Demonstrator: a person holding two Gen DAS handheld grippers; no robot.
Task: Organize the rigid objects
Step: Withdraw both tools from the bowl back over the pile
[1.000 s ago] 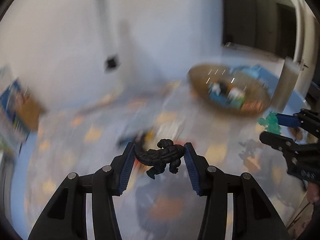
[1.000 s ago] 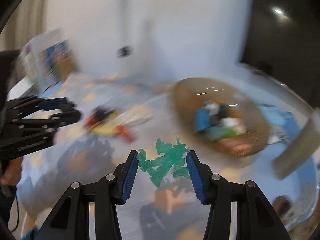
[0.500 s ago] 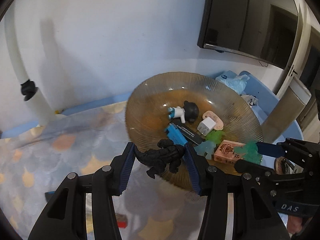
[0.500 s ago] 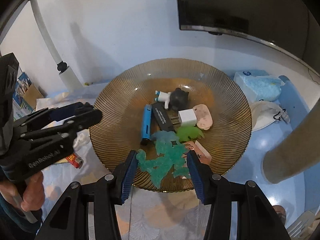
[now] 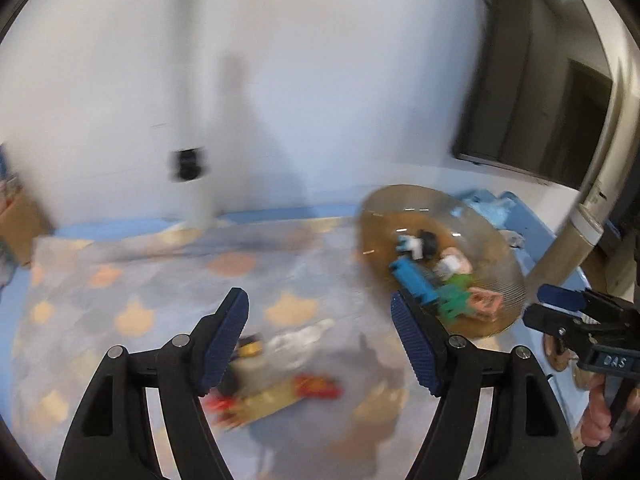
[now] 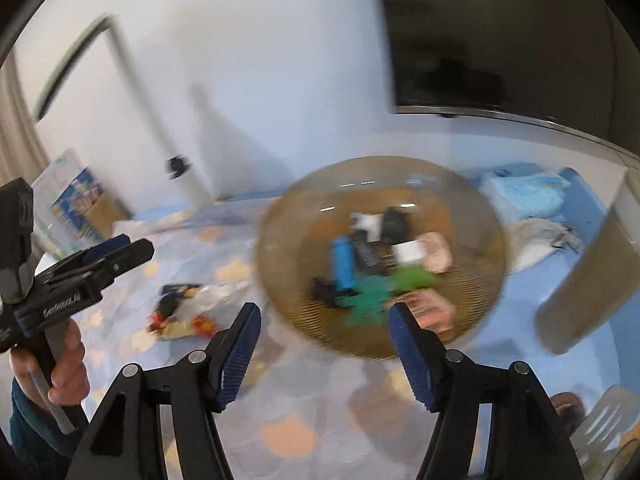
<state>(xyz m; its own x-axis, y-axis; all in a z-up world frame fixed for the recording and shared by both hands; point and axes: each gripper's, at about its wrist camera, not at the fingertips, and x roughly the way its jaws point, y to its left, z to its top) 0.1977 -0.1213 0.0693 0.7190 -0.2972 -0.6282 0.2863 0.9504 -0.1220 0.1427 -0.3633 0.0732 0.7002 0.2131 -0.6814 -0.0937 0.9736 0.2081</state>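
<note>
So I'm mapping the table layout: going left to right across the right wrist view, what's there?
Left gripper → pile of loose items on the cloth → amber bowl of toys → blue packet.

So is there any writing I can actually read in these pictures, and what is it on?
"DAS": white letters on the right gripper, on its black body, seen from the left wrist camera.
White lettering on the side of the left gripper, seen from the right wrist camera: too blurred to read.
Print on the pink box in the glass bowl: blurred, unreadable.
Covers of the booklets by the wall: blurred, unreadable.
</note>
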